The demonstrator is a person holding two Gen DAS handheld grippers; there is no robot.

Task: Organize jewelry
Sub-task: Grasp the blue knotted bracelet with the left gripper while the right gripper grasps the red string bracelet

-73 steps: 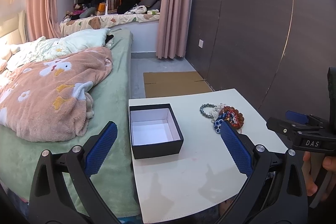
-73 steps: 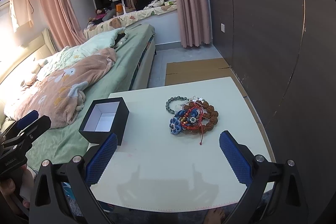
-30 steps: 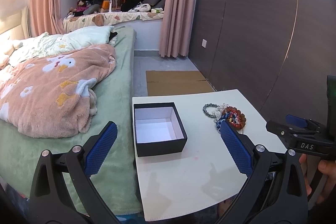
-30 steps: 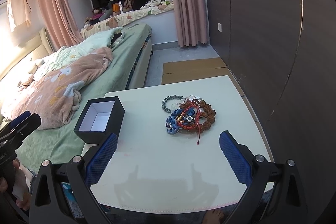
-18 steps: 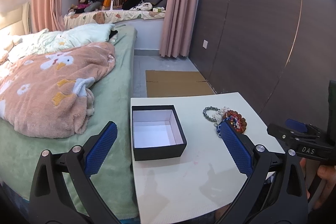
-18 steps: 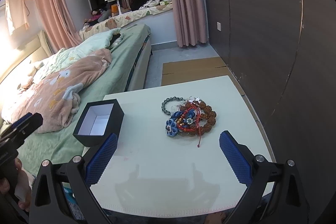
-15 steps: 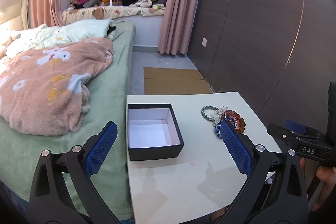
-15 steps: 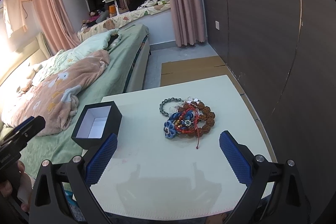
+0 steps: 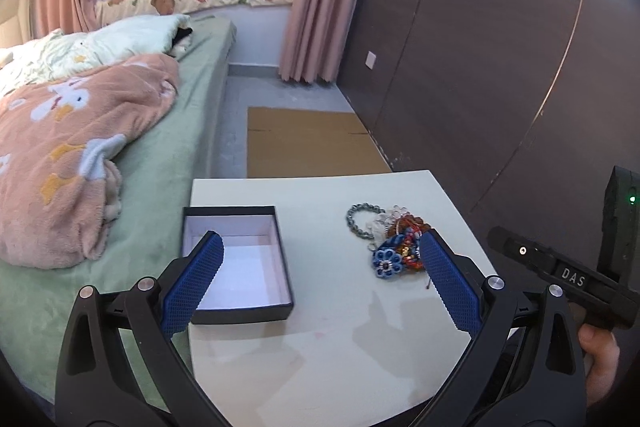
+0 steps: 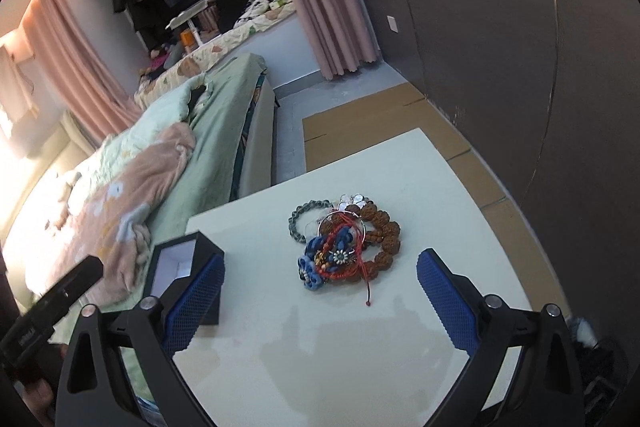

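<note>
A tangled pile of bracelets (image 9: 390, 243) (image 10: 344, 247), with brown beads, red cord, a blue flower and a grey bead ring, lies on the white table (image 9: 320, 327) (image 10: 320, 347). Left of it stands an open black box (image 9: 240, 315) (image 10: 188, 241) with a white, empty inside. My left gripper (image 9: 320, 241) hovers open over the table, its left finger in front of the box. My right gripper (image 10: 320, 259) is above the table just short of the pile. Its jaws are closing, still wide, with nothing between them.
A bed with a pink blanket (image 9: 60, 155) runs along the table's left side. Flat cardboard (image 9: 308, 143) lies on the floor beyond the table. A dark panelled wall (image 9: 480, 67) stands close on the right. A hand (image 9: 600, 351) holds the right gripper's black body.
Both grippers have come in over the table, so box and bracelets look larger. The right gripper has rolled, tilting its view. The left finger now overlaps the box.
</note>
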